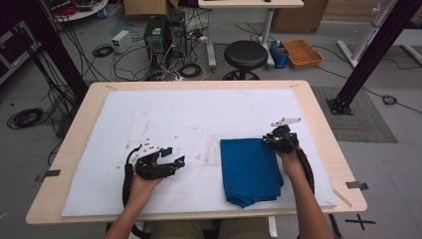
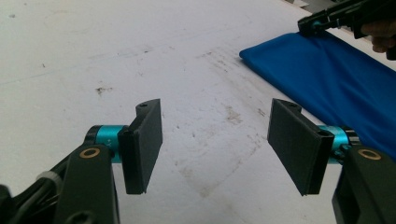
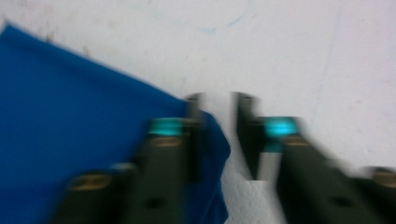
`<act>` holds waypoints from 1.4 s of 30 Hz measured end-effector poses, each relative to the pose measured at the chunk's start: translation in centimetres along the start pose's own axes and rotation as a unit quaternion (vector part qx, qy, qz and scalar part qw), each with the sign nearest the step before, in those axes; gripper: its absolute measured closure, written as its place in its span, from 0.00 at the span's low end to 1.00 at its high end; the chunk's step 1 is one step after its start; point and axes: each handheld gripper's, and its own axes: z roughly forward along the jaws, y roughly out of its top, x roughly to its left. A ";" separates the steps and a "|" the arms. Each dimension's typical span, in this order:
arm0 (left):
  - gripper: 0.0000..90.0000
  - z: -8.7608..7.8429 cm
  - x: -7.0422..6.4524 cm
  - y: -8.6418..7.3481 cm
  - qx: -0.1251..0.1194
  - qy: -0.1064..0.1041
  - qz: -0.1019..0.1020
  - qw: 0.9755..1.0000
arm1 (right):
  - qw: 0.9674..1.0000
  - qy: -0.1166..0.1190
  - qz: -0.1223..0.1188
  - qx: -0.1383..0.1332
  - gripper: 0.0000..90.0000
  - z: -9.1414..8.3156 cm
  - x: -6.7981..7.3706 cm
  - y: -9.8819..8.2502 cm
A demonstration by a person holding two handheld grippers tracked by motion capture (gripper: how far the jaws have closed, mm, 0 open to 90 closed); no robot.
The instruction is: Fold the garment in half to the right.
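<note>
A folded blue cloth (image 1: 251,172) lies on the right half of the white mat (image 1: 174,114). My right gripper (image 1: 271,140) hovers at the cloth's far right corner. In the blurred right gripper view its jaws (image 3: 219,135) stand a little apart with only bare mat between them, and the cloth's corner (image 3: 70,107) lies under and beside the left jaw. My left gripper (image 1: 173,156) rests on the mat well left of the cloth, open and holding nothing (image 2: 217,144). The left gripper view takes in the cloth (image 2: 327,70) and the right gripper (image 2: 308,25) at its far corner.
The mat has faint brown stains near its middle and covers most of a wooden table (image 1: 74,129). Beyond the far edge stand a black stool (image 1: 245,55), computer towers (image 1: 157,35), loose cables and an orange tray (image 1: 302,52). Black frame posts rise at both sides.
</note>
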 end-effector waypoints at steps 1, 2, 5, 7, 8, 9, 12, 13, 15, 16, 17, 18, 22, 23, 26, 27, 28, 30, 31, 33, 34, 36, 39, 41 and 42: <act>0.40 0.0 0.0 0.0 -0.001 0.001 -0.002 1.000 | 1.000 0.002 0.018 -0.008 0.67 -0.3 -0.1 0.0; 0.40 0.0 0.1 0.0 -0.001 0.002 -0.003 1.000 | 1.000 0.005 0.025 -0.016 0.67 -0.9 -0.2 -0.1; 0.40 -0.1 0.1 0.0 -0.003 0.004 -0.005 1.000 | 0.999 0.001 0.033 -0.042 0.72 -3.3 -0.3 -0.7; 0.40 -0.2 0.1 0.0 -0.003 0.004 -0.004 1.000 | 0.999 0.005 0.013 -0.042 0.78 -5.1 0.3 -1.6; 0.40 -0.2 0.1 0.0 -0.003 0.005 -0.004 1.000 | 0.999 0.012 0.005 -0.032 0.80 -5.8 0.8 -2.2; 0.40 -0.2 0.1 0.0 -0.001 0.006 -0.004 1.000 | 1.000 0.017 0.000 -0.026 0.81 -6.3 1.2 -2.7; 0.40 -0.1 0.0 0.0 0.001 0.004 -0.002 1.000 | 0.999 0.048 -0.010 0.010 0.83 -7.8 2.8 -5.1; 0.40 -0.1 0.0 0.0 0.002 0.004 -0.002 1.000 | 0.998 0.054 -0.008 0.018 0.83 -7.9 3.2 -5.7; 0.40 0.0 -0.1 -0.1 0.002 0.004 0.000 1.000 | 0.997 0.066 -0.016 0.048 0.87 -7.9 4.1 -6.9; 0.40 0.0 -0.1 -0.1 0.004 0.002 0.000 1.000 | 0.997 0.057 -0.030 0.048 0.95 -7.9 4.6 -7.5; 0.40 0.0 -0.1 -0.1 0.003 0.002 -0.002 1.000 | 0.997 0.055 -0.033 0.040 0.98 -8.0 4.8 -7.6; 0.40 0.1 -0.1 -0.1 0.002 0.003 -0.002 1.000 | 0.997 0.056 -0.039 0.038 0.99 -8.1 5.0 -7.6; 0.40 0.0 0.0 -0.1 0.001 0.003 -0.002 1.000 | 0.997 0.066 -0.040 0.015 0.99 -9.4 5.2 -7.4; 0.40 0.0 0.0 -0.1 0.002 0.003 -0.003 1.000 | 0.997 0.064 -0.038 0.012 0.99 -9.7 5.0 -7.4; 0.40 0.0 0.0 -0.1 0.003 0.003 -0.002 1.000 | 0.999 0.030 -0.032 0.022 0.99 -9.9 4.1 -7.6; 0.40 0.0 -0.1 -0.1 0.003 0.002 0.000 1.000 | 0.999 0.023 -0.024 0.028 0.99 -9.8 3.8 -7.8; 0.40 0.0 -0.1 -0.1 0.002 0.001 -0.002 1.000 | 0.999 0.019 -0.021 0.037 0.99 -9.6 3.5 -8.0; 0.40 0.0 0.0 -0.1 0.001 0.004 -0.002 1.000 | 0.997 0.034 -0.010 0.063 0.90 -8.9 3.3 -8.4; 0.40 0.0 0.0 -0.1 0.002 0.003 -0.002 1.000 | 0.998 0.030 -0.006 0.059 0.80 -9.1 3.4 -8.4; 0.40 0.0 0.0 -0.1 0.001 0.003 -0.003 1.000 | 0.999 0.023 0.000 0.041 0.74 -9.5 3.3 -8.0; 0.40 0.0 0.0 -0.1 0.000 0.003 -0.003 1.000 | 0.999 0.024 -0.001 0.022 0.70 -9.8 3.3 -7.8; 0.40 0.0 0.0 -0.1 0.001 0.003 -0.002 1.000 | 0.999 0.030 -0.009 -0.008 0.63 -10.0 3.4 -7.4; 0.40 0.1 0.0 -0.1 0.001 0.004 -0.003 1.000 | 0.997 0.054 -0.038 -0.032 0.62 -9.2 4.2 -6.9; 0.40 0.0 0.0 -0.1 0.001 0.004 -0.002 1.000 | 0.995 0.076 -0.056 -0.028 0.63 -8.1 5.1 -6.3; 0.40 -0.1 0.0 -0.1 0.001 0.004 -0.003 1.000 | 0.994 0.088 -0.063 -0.022 0.66 -7.6 5.6 -6.1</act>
